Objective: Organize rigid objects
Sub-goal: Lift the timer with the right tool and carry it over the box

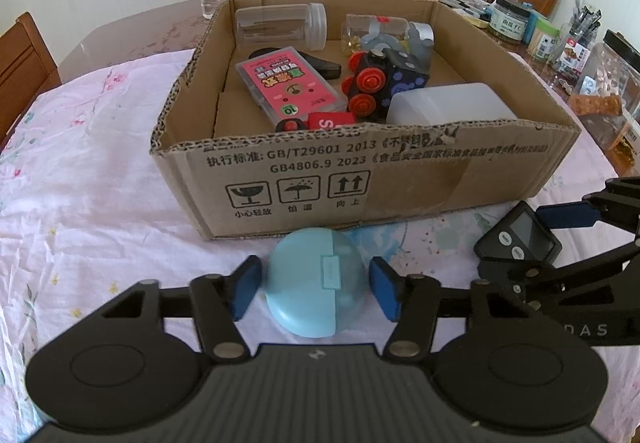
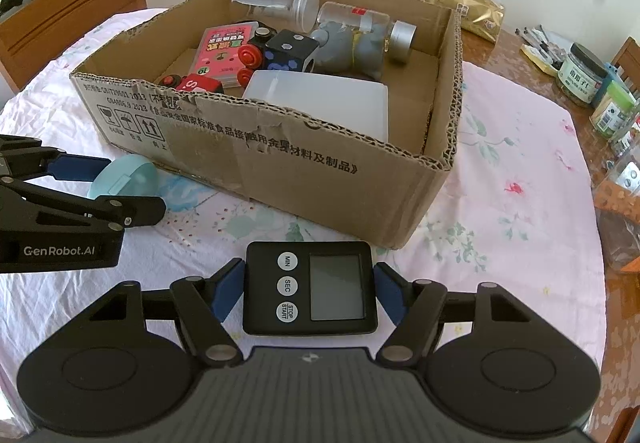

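At the left, the left gripper [image 1: 315, 285] had its blue pads closed against the sides of a round pale-blue plastic case [image 1: 316, 283], which sat on the pink floral tablecloth [image 1: 100, 203] just in front of the open brown cardboard box [image 1: 320, 179]. To its right, the right gripper [image 2: 310, 289] straddled a black digital kitchen timer [image 2: 310, 289] with a grey screen; its jaws were partly closed and the pads touched the timer's two sides, so it appeared gripped. The timer also lay on the cloth, near the box's front wall.

The box already held a pink card case [image 1: 288, 83], a black toy with red wheels [image 1: 372, 83], clear jars [image 1: 280, 25] and a white translucent tub [image 1: 448, 103]. The step in hand seemed to be lifting both items over the front wall. Each would do best raised straight up before going forward, with the rounded case squeezed across its widest part so it could not slip, and set down in the bare front-left corner.
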The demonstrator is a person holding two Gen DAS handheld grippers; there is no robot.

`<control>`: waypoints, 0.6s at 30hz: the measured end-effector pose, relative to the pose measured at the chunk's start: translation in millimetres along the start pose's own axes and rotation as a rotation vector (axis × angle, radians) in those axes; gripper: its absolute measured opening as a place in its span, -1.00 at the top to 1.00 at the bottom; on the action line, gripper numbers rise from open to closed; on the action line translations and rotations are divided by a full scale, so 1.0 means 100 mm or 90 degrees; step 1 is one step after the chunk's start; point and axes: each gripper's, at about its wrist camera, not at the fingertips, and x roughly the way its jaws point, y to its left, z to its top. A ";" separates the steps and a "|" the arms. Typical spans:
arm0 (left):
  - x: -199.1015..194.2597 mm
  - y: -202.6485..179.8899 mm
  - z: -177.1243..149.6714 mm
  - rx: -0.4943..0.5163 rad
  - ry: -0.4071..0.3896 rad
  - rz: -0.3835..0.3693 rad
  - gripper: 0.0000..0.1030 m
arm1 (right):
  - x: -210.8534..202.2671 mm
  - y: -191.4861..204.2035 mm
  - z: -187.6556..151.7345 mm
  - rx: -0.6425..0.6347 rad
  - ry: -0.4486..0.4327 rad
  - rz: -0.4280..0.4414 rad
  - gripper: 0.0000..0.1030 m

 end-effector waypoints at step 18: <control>-0.29 0.06 -0.03 0.102 0.036 -0.061 0.00 | -0.29 -0.03 0.03 -0.034 0.016 0.020 -0.43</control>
